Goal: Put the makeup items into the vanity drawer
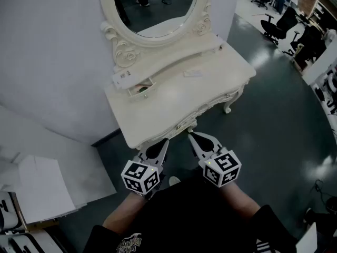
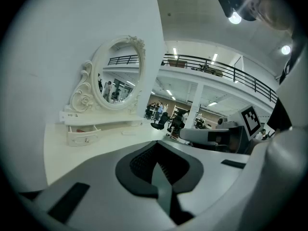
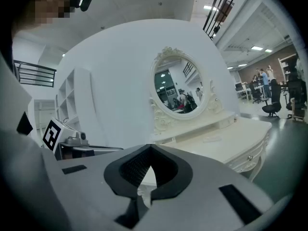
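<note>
A cream vanity table (image 1: 174, 101) with an oval mirror (image 1: 152, 9) stands ahead of me. Under the mirror shelf at the left, a small drawer (image 1: 141, 89) is pulled open, with something red and dark inside (image 2: 87, 129). A small flat pale item (image 1: 192, 74) lies on the tabletop near the shelf. A white labelled box (image 1: 124, 78) rests on the shelf above the drawer. My left gripper (image 1: 165, 140) and right gripper (image 1: 190, 135) hover side by side at the table's front edge. Both are shut and hold nothing.
A white partition wall (image 1: 47, 51) backs the vanity. White shelving and papers (image 1: 37, 188) stand at the lower left. Office chairs (image 1: 279, 22) and desks stand on the dark floor at the upper right. The table has drawer knobs (image 3: 249, 157) along its front.
</note>
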